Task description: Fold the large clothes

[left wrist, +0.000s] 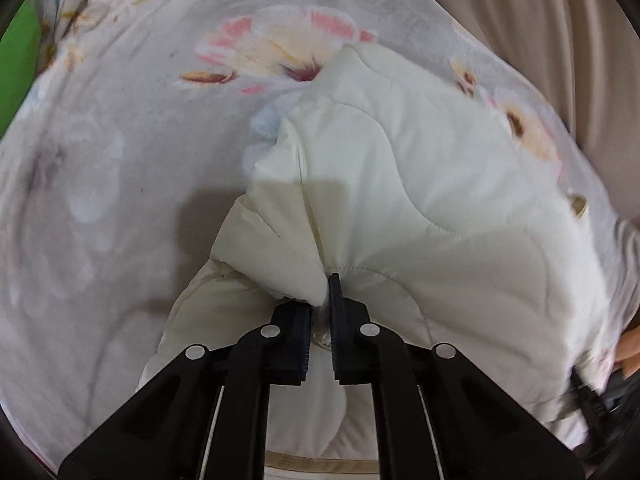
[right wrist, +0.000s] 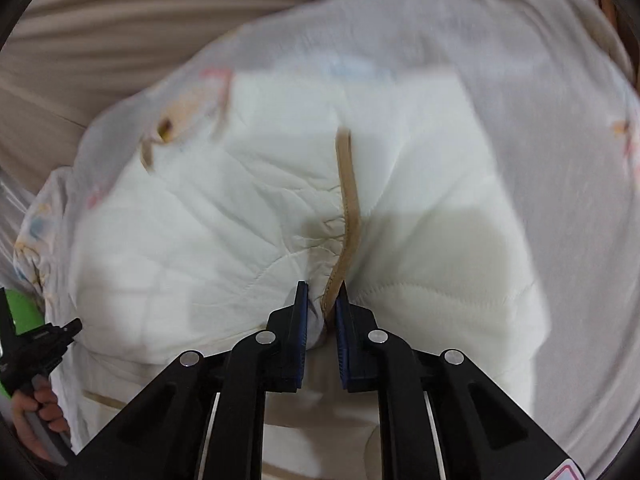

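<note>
Quilted cream jacket (left wrist: 420, 184): your left gripper (left wrist: 320, 300) pinches its edge, right gripper (right wrist: 322, 300) clamps tan trim (right wrist: 348, 200), ready to fold.

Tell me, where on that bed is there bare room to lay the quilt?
Free: the flowered sheet left of the quilt, out to the green edge. Crowded: the right side, where the quilt reaches the curtain.
</note>
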`<state>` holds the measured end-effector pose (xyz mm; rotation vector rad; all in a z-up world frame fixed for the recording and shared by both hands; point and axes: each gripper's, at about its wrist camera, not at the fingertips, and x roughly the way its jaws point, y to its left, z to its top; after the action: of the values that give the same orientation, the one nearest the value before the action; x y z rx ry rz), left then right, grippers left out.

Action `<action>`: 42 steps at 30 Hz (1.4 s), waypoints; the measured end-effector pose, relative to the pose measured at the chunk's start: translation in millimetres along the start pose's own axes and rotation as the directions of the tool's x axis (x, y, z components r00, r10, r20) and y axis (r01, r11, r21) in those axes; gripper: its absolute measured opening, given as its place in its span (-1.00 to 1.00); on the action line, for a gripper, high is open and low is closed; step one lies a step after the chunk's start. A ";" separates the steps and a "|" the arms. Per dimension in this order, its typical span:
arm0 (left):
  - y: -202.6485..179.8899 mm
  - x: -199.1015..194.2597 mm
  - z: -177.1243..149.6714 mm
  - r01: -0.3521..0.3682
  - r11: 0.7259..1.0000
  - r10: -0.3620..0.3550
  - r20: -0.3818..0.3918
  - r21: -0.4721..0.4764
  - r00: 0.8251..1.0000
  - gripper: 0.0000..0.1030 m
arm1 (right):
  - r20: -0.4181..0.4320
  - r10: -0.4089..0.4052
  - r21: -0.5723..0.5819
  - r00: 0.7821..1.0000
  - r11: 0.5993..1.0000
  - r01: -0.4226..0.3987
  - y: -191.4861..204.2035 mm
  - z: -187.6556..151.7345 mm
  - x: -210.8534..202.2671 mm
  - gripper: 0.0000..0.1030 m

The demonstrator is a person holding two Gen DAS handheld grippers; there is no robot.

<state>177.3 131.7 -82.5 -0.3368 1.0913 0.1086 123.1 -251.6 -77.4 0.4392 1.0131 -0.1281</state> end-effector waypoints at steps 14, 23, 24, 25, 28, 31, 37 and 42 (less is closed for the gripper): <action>-48.8 -83.4 26.2 -0.027 0.993 0.009 0.150 0.114 0.989 -0.72 | 0.143 0.057 -0.300 0.988 0.954 -0.012 114.9 15.2 -45.0 -0.58; 11.1 -67.4 -12.3 -0.154 0.981 0.151 0.037 0.115 0.988 -0.60 | 0.013 -0.065 -0.259 0.998 0.963 0.066 66.8 -7.7 6.6 -0.82; 17.6 -74.6 -10.6 -0.147 0.985 0.143 0.049 0.094 0.989 -0.60 | 0.027 -0.084 -0.239 0.996 0.967 0.088 58.5 -8.8 0.4 -0.82; 19.6 -81.0 -7.4 -0.140 0.987 0.135 0.066 0.083 0.989 -0.60 | 0.047 -0.113 -0.211 0.992 0.970 0.120 49.9 -8.2 -7.9 -0.81; 1.5 -90.9 7.5 -0.102 0.988 0.086 0.136 0.116 0.987 -0.59 | 0.093 -0.100 -0.156 0.991 0.981 0.114 47.5 -2.9 -29.9 -0.60; -35.5 -67.5 20.7 -0.039 0.981 0.017 0.119 0.189 0.993 -0.55 | 0.081 -0.008 -0.228 0.997 0.973 0.026 84.6 -2.5 -28.6 -0.60; -61.8 9.3 10.6 -0.124 0.944 0.110 0.061 0.307 0.992 -0.52 | -0.018 -0.037 -0.363 0.999 0.931 0.027 95.3 -15.5 18.9 -0.81; -24.6 0.0 19.3 -0.221 0.935 0.197 0.111 0.278 0.974 -0.52 | 0.076 -0.185 -0.132 0.980 0.972 0.193 2.0 9.9 -30.8 -0.97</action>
<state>199.8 114.7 -69.1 0.0478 1.0426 0.1486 115.2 -256.8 -46.4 0.2095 0.9935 -0.2394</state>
